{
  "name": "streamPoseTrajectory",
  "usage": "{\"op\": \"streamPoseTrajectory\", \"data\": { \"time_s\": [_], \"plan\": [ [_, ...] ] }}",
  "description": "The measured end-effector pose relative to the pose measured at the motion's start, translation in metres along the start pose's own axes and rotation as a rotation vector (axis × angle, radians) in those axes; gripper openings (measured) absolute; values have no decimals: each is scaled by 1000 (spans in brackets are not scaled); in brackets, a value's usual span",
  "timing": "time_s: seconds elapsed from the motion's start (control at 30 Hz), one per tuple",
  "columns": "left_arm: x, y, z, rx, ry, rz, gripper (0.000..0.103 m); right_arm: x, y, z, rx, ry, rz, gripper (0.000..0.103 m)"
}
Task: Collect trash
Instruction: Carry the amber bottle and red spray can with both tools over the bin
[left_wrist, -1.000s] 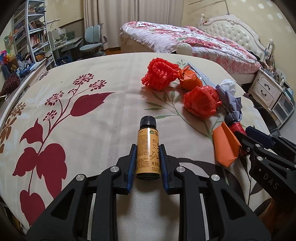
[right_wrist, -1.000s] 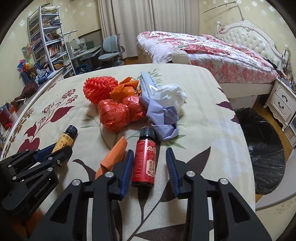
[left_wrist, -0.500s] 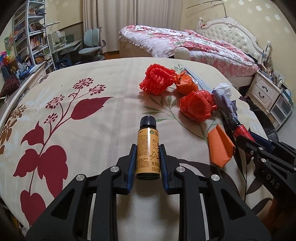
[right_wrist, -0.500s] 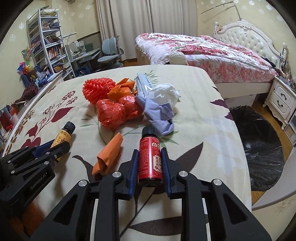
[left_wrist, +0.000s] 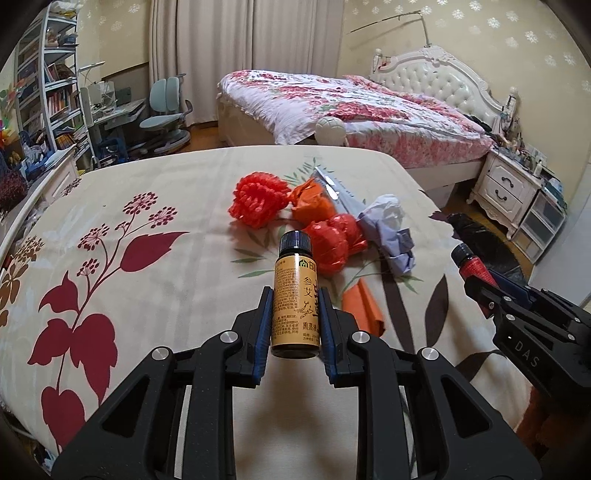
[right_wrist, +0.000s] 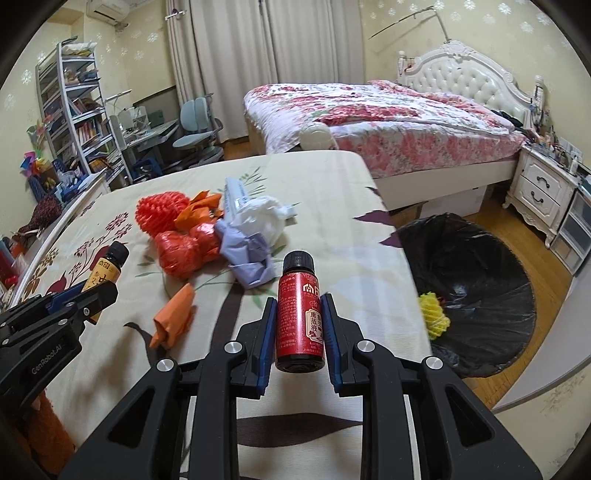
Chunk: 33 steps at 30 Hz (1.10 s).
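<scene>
Both bottles had been lifted off the bed; the amber yellow-labelled bottle (left_wrist: 295, 299) was clamped by the left tool (left_wrist: 295, 314), the red-labelled bottle (right_wrist: 300, 314) by the right tool (right_wrist: 300, 321), newly closed.

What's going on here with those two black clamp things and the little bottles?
A person is clearing trash off a bedspread with two hand-held tools. The left gripper is shut on a yellow-labelled bottle; the right gripper is shut on a red-labelled bottle. Crumpled wrappers lie on the bedspread, and a black-lined bin sits beside it.
</scene>
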<state>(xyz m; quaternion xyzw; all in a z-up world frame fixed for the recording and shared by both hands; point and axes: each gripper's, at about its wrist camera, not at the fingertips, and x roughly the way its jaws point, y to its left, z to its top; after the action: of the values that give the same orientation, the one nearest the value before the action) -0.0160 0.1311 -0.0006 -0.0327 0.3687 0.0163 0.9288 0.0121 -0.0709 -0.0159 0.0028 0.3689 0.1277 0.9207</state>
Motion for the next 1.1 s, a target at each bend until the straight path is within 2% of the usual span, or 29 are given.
{"op": "streamPoseTrajectory", "data": {
  "time_s": [0.5, 0.8, 1.1],
  "plan": [
    [24, -98, 27, 133, -32, -115, 23, -15, -74, 13, 90, -75, -150, 25],
    [54, -149, 43, 194, -38, -134, 23, -8, -117, 18, 151, -92, -227, 25],
    [86, -180, 46, 237, -19, -136, 23, 8, -149, 18, 201, -81, -272, 25]
  ]
}}
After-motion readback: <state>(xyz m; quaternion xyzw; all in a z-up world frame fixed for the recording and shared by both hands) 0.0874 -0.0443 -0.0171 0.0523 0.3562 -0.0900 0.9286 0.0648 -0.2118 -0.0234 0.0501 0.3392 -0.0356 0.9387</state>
